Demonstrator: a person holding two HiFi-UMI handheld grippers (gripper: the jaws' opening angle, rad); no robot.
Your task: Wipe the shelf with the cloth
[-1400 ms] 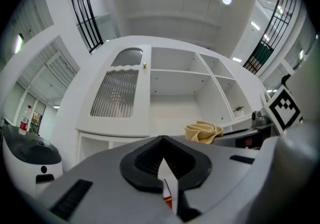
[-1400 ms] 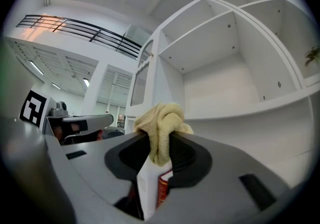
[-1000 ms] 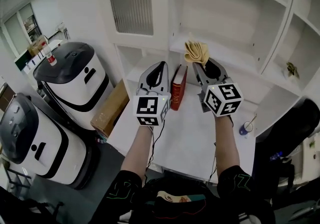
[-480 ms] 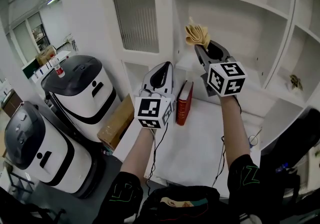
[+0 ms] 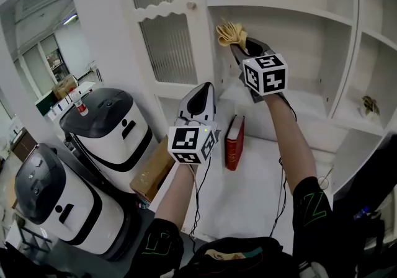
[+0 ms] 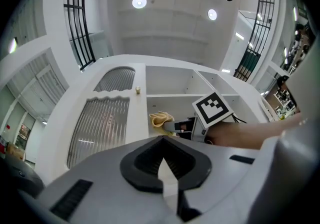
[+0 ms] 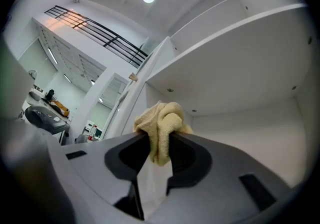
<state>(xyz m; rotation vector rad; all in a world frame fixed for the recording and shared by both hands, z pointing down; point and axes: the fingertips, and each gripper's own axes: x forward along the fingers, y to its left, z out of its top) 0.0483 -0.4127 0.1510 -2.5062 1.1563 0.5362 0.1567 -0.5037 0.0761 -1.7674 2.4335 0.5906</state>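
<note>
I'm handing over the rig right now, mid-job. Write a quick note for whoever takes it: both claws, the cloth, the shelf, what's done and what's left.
Right claw: shut on the yellow cloth, raised into the open cabinet, just under the upper shelf.
Left claw: shut, empty, held lower, above the red book standing on the counter.
Done: the cloth is gripped and up at the shelves.
Left: the cloth doesn't appear to touch any board, so the wiping itself probably hasn't begun. Press it onto the shelf and wipe.

Head view looks down from above; both gripper views face upward, all sharing cloth [image 5: 228, 33] and shelf [image 5: 279, 11]
</note>
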